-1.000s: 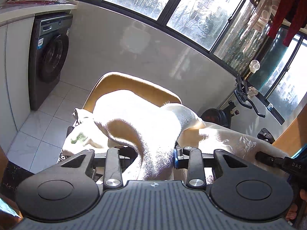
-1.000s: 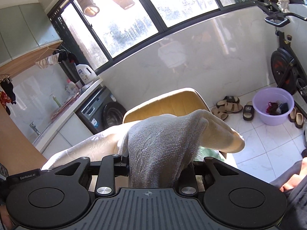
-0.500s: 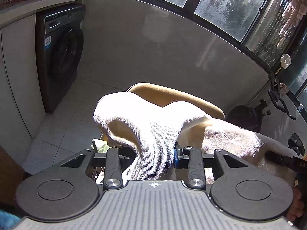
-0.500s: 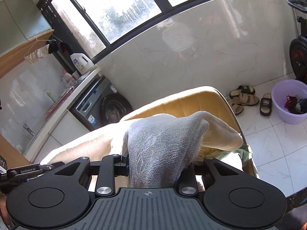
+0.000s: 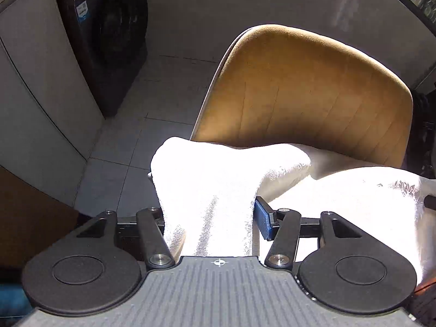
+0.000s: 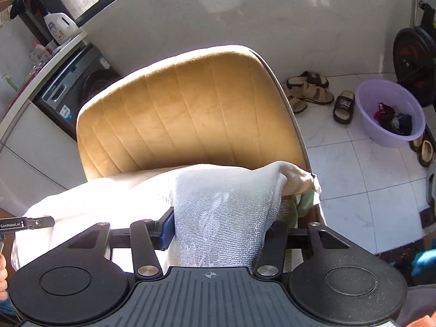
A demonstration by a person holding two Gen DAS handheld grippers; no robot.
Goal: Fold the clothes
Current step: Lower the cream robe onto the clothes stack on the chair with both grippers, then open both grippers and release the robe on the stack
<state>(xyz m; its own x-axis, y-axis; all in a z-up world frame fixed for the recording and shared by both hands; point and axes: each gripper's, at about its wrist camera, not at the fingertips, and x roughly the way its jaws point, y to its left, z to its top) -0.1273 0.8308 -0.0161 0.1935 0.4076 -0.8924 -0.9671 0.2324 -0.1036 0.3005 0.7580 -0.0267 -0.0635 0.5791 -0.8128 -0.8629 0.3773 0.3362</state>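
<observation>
Left gripper (image 5: 209, 218): jaws clamped on a bunched end of the cloth (image 5: 218, 190)
Right gripper (image 6: 218, 231): jaws clamped on the other end of the cloth (image 6: 226, 212)
Cloth: white knit, held up in front of the chair (image 5: 308, 95), spanning both grippers
Long axis: runs left to right between the two grips, both equally near it; the chair seat lies ahead and below
Stage: mid-fold or being lowered, the frames fit either
Left view only: washer (image 5: 109, 32) close by
Right view only: a green item (image 6: 303, 204) under the cloth's right end; basin (image 6: 368, 100), sandals (image 6: 310, 92) on the floor
</observation>
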